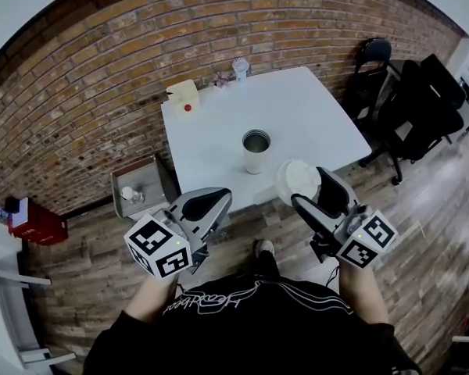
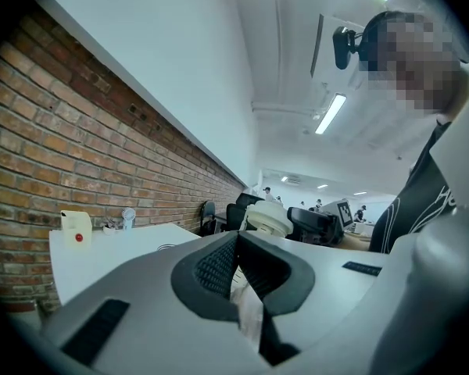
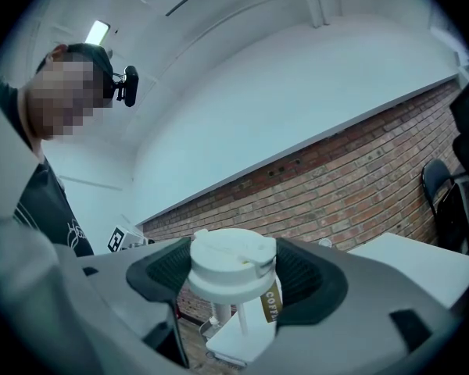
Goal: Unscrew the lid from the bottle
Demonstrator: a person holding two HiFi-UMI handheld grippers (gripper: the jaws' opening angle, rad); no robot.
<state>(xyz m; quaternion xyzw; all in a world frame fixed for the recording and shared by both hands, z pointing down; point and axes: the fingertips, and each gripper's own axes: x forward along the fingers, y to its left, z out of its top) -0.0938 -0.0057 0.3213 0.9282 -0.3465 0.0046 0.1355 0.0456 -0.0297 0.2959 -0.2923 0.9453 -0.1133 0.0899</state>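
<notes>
The bottle (image 1: 256, 151) is a white, coffee-labelled cup that stands open and upright near the front of the white table (image 1: 313, 108). Its white lid (image 1: 298, 180) is off and sits between the jaws of my right gripper (image 1: 302, 186), held over the table's front edge to the right of the bottle. The right gripper view shows the lid (image 3: 233, 276) clamped between both pads, with the bottle (image 3: 271, 303) behind it. My left gripper (image 1: 217, 200) hangs shut and empty below the front edge, left of the bottle. In the left gripper view its jaws (image 2: 238, 276) are together.
A pale box with a red dot (image 1: 184, 96) and a small white object (image 1: 241, 67) stand at the table's far side by the brick wall. Dark office chairs (image 1: 402, 104) are to the right. A grey bin (image 1: 137, 190) and a red box (image 1: 39, 221) lie on the floor to the left.
</notes>
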